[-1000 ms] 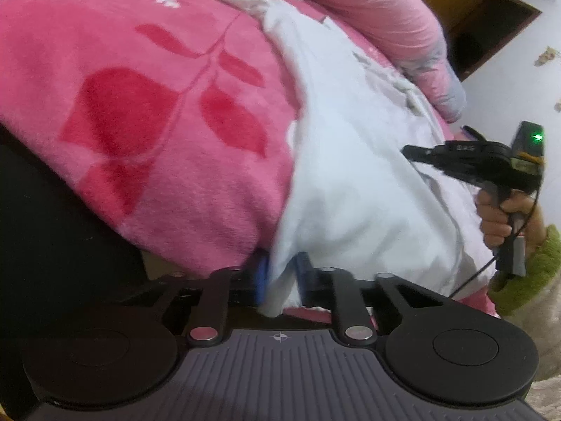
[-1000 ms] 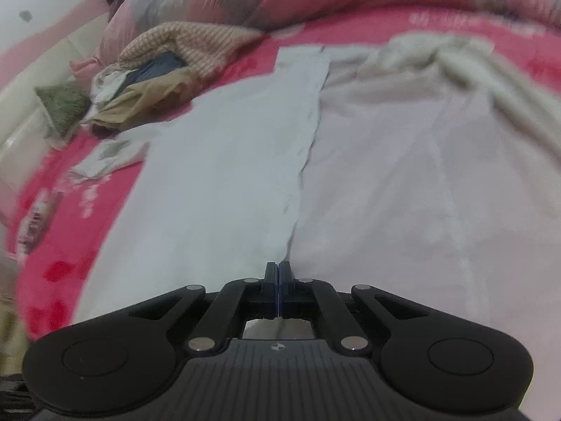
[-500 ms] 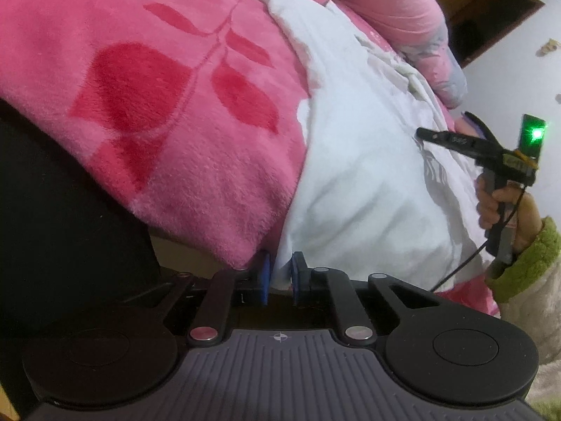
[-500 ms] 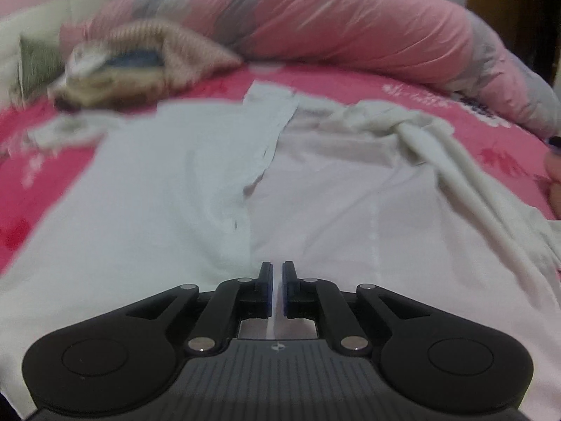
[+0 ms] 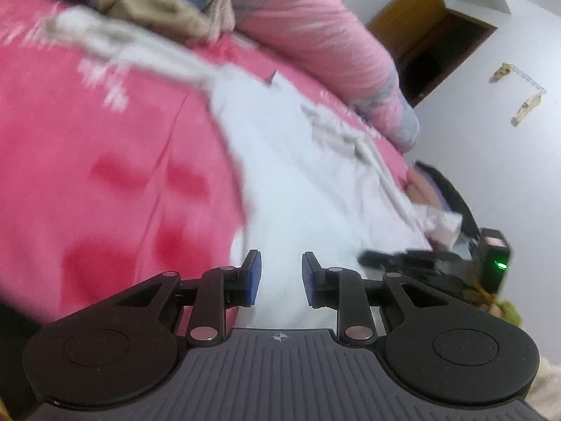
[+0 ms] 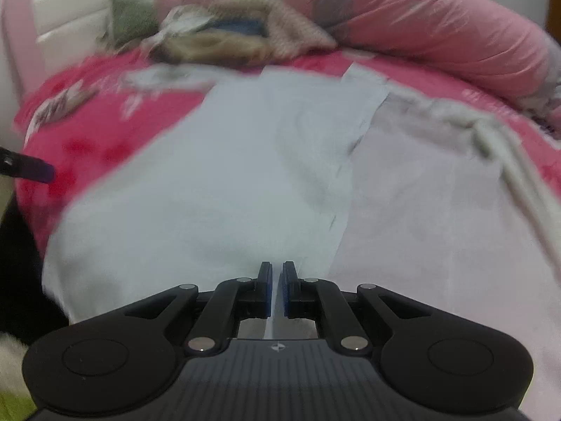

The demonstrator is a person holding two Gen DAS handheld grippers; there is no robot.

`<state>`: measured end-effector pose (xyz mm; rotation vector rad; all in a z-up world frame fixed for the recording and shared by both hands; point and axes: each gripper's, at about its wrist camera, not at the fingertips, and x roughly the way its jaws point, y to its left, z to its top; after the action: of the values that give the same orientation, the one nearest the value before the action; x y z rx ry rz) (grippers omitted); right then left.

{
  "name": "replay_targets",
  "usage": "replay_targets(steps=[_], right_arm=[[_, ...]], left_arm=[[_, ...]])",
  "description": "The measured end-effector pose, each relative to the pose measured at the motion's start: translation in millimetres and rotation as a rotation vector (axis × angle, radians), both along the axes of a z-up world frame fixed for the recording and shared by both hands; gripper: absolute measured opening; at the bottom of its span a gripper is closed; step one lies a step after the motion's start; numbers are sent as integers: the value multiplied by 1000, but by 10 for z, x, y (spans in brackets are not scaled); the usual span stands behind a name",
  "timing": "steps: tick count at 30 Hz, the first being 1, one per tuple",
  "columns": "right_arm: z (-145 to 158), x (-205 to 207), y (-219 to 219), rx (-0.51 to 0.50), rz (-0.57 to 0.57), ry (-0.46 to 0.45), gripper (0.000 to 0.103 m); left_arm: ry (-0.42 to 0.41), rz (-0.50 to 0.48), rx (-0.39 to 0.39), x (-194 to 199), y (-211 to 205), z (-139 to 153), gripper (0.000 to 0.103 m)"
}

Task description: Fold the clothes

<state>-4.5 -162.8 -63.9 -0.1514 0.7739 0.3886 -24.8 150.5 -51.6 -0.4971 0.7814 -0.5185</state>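
Observation:
A white garment (image 6: 228, 175) lies spread on the pink blanket (image 6: 87, 140), one panel folded over the other along a lengthwise edge. My right gripper (image 6: 277, 287) sits low at the near hem, its jaws a narrow gap apart, with a thin fabric edge standing loose between them. In the left wrist view the garment (image 5: 298, 193) runs away from me, and my left gripper (image 5: 280, 277) hovers over its near end, open wide with nothing held. The right gripper (image 5: 420, 259) shows at the garment's right side, and one left fingertip (image 6: 28, 170) enters the right view from the left.
A heap of other clothes (image 6: 238, 31) lies at the head of the bed beside a rolled pink duvet (image 6: 438, 21). A white headboard (image 6: 70, 10) stands far left. A wooden cabinet (image 5: 431, 28) and a white wall lie beyond the bed.
My left gripper let go of the garment's hem, opened wide and swung up over the bed. My right gripper went from shut to slightly open on the fold edge.

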Motion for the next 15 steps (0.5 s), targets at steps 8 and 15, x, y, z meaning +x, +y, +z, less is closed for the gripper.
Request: replay_targets(steps=[8,15], right_arm=[[152,1098,-78,54,-93,-37,6],[284,2059,-146,102,-174,-70,6]], left_arm=[[-62,65,85,1256,-310,140,31],[-9,111,128,2255,-513,-72,31]])
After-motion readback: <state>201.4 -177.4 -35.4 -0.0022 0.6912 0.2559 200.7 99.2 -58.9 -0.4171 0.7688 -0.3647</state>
